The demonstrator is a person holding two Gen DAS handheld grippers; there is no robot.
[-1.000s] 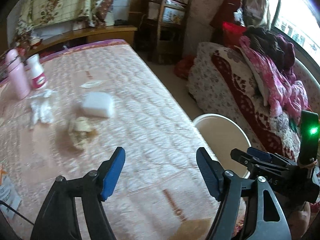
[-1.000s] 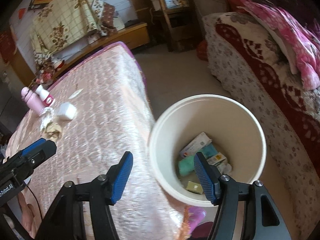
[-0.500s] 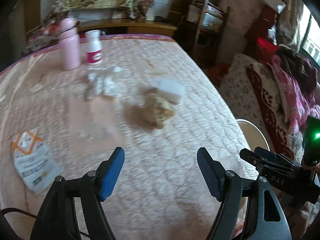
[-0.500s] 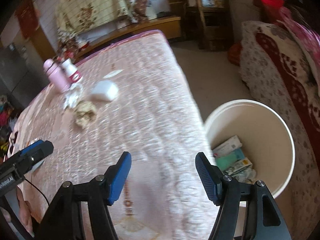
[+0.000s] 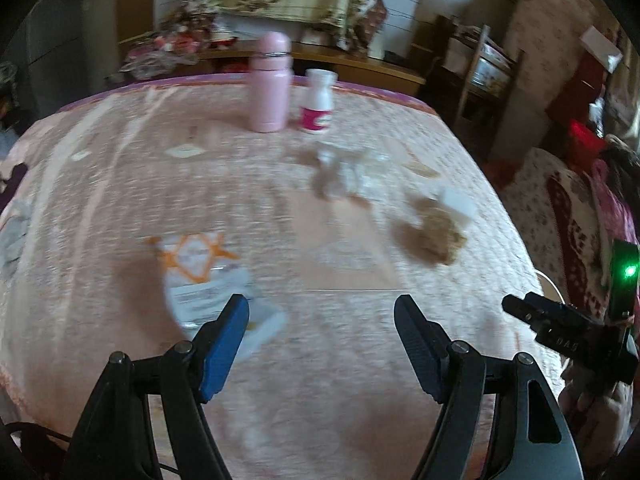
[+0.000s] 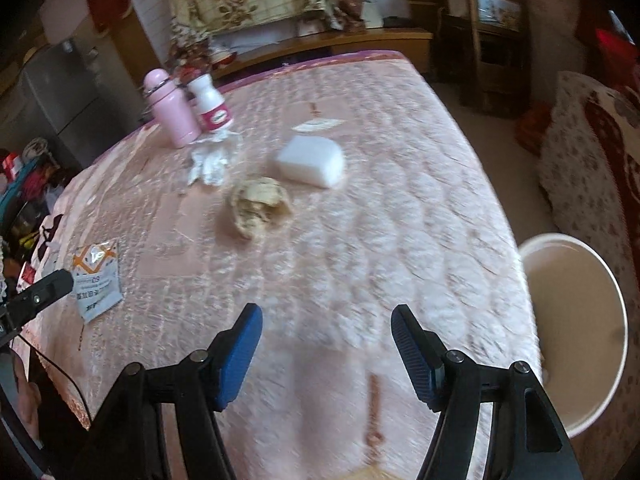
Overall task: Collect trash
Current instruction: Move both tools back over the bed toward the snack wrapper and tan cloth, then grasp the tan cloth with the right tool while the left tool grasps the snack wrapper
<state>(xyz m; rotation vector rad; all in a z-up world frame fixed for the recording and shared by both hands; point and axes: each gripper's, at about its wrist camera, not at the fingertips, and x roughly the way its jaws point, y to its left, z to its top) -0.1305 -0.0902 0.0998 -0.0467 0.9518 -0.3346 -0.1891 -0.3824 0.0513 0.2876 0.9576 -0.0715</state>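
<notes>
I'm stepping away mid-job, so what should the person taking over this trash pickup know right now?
Left tongs: open, empty, above the flat sachet.
Right tongs: open, empty, over bare tablecloth.
Still on the table: sachet, brown crumpled wad, white crumpled tissue, white pack.
Pink flask and white bottle stand at the far end.
Bucket stands on the floor beside the table.
Left: bin the remaining trash.

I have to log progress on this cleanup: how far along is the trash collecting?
Nothing visible counts as done: what the bucket holds is hidden from here. Nothing is in hand: the left claw and right claw are both open and empty. Left on the tablecloth: crumpled brown paper, white tissue, printed packet.
</notes>
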